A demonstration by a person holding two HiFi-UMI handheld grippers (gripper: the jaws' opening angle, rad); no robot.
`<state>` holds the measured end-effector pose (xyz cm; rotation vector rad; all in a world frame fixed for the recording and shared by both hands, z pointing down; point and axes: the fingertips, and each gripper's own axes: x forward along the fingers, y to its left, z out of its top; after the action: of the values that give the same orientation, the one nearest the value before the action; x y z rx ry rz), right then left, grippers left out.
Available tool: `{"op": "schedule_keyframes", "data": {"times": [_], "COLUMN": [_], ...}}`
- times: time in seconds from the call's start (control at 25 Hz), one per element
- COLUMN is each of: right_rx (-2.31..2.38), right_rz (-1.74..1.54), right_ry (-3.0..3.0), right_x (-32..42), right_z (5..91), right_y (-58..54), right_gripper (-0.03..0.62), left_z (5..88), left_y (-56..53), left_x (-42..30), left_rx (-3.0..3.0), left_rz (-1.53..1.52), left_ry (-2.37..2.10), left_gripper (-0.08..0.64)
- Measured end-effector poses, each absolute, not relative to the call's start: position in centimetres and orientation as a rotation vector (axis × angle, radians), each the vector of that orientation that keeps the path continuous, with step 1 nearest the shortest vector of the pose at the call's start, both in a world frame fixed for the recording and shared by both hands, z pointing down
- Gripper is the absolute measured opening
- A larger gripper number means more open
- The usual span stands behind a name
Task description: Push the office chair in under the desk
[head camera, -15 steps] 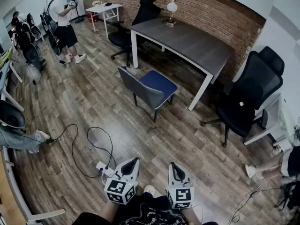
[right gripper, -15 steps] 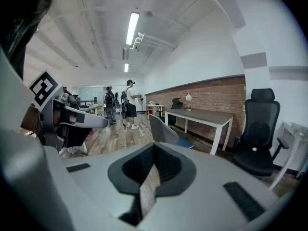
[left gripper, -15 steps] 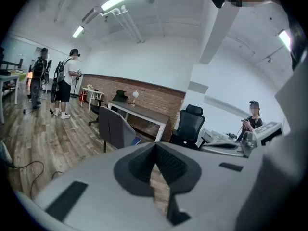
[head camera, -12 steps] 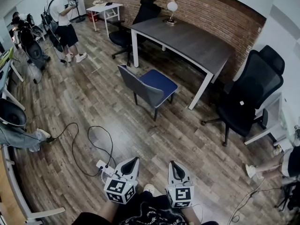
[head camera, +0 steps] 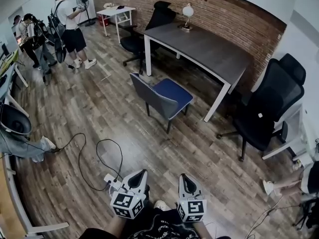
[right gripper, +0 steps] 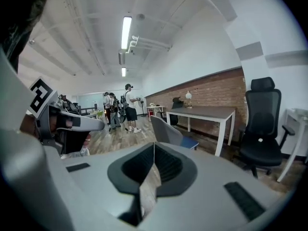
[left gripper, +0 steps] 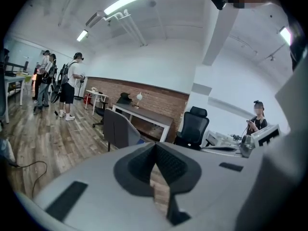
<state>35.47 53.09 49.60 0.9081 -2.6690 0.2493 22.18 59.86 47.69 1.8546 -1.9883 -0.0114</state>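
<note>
Jaws on the left gripper [head camera: 140, 175] and the right gripper [head camera: 186, 177] are pressed together with nothing between them. Both grippers are held low, close in front of the person, well apart from the furniture. Ahead, the grey-backed chair with blue padded seat [head camera: 170, 95] stands on the wood-plank floor [head camera: 99, 108], just outside the long edge of the grey-topped desk with white legs [head camera: 204, 46]. Its back faces the person. Its legs appear dark and straight. A black high-back office chair [head camera: 264, 111] stands beyond the desk's right end.
</note>
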Motion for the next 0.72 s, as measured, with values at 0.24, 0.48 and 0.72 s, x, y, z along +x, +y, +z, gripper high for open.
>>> {"op": "schedule_keyframes", "data": {"times": [0.24, 0.48, 0.72], "right_rx": [0.909, 0.893, 0.891], "right_rz": [0.228, 0.199, 0.189], "right_ry": [-2.653, -2.659, -2.638], "right_x": [31.4, 26.1, 21.4], "right_z": [49.9, 49.8, 50.1], "right_y": [50.4, 47.2, 44.5], "right_gripper": [0.005, 0.005, 0.005], "left_z": [48.0, 48.6, 48.8], "left_y": [57.1, 53.6, 50.0], "left_x": [18.9, 13.6, 9.0], "left_rx": [1.889, 1.908, 1.938], "left_rz": [0.034, 0.047, 0.061], "left_ry": [-1.966, -1.953, -1.928], "left_gripper": [0.006, 0.006, 0.006]}}
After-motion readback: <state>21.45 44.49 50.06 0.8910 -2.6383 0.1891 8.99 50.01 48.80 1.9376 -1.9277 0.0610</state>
